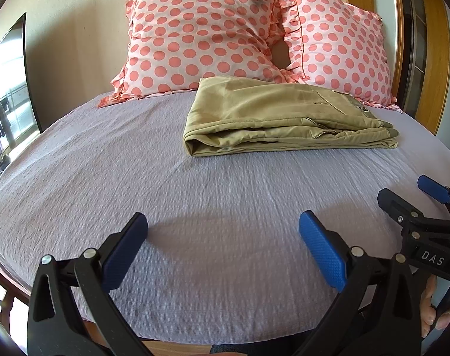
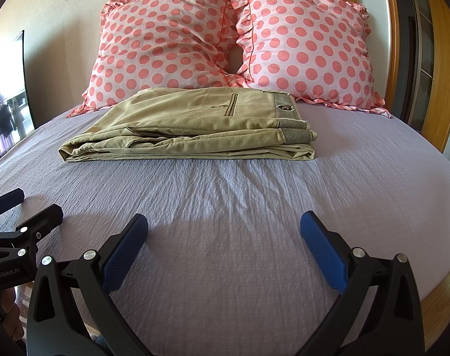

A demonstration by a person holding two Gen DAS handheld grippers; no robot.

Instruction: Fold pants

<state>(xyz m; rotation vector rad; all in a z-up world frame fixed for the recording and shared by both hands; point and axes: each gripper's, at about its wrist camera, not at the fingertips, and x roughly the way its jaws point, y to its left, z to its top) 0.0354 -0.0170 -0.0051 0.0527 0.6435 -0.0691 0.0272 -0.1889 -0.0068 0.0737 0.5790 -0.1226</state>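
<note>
Khaki pants (image 2: 192, 124) lie folded into a flat stack at the far side of a bed (image 2: 239, 222) covered in a lilac sheet, just in front of two pink polka-dot pillows (image 2: 165, 41) propped against the wall. Near the foot of the bed, the left claw (image 1: 223, 249) and the right claw (image 2: 225, 247) hover side by side, each with its blue fingers spread wide apart and gripping nothing, well short of the pants.

Two polka-dot pillows (image 2: 233, 44) lean against the wall (image 2: 61, 9) on a lavender sheet (image 2: 239, 207).
</note>
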